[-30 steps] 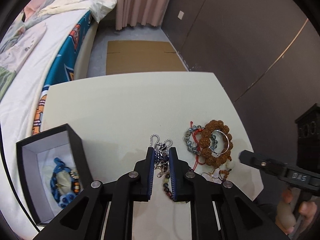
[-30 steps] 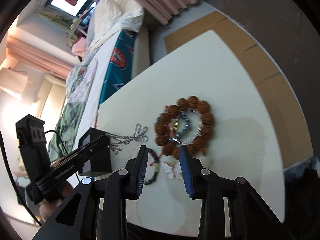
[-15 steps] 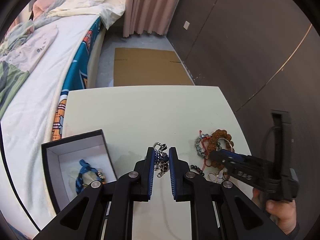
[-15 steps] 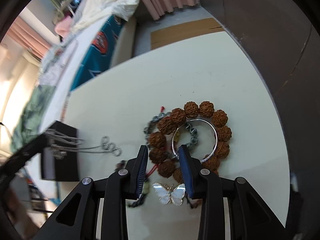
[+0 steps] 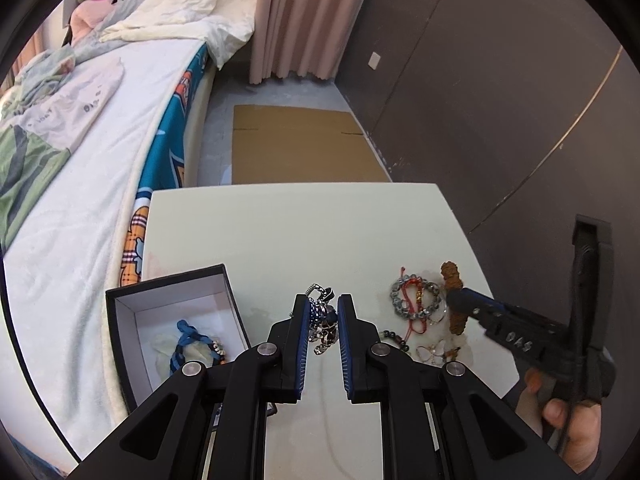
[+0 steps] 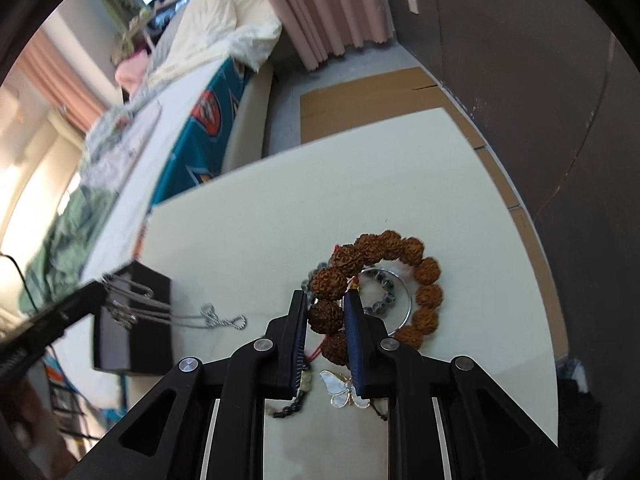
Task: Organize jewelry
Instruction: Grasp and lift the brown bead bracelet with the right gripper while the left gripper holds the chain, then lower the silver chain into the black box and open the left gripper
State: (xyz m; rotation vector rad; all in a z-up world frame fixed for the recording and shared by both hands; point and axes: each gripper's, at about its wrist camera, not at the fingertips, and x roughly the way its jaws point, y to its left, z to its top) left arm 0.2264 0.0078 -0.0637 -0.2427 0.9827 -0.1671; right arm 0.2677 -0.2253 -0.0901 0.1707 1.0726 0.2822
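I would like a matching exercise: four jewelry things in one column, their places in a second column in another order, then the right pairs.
Things:
1. silver chain
2. brown bead bracelet
3. blue cord
4. butterfly pendant

Places:
A. inside the black box
B. on the table, not gripped
C. in the left hand-held gripper
D. between the right hand-held gripper's closing jaws

Pairs: 1-C, 2-D, 3-A, 4-B

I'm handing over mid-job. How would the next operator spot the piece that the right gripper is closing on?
On the cream table, look at the jewelry pile near the dark wall. It is the brown seed-bead bracelet, whose beads sit between the closing jaws of the right gripper. Its big, knobbly beads ring a thin silver bangle, above a pale butterfly pendant.
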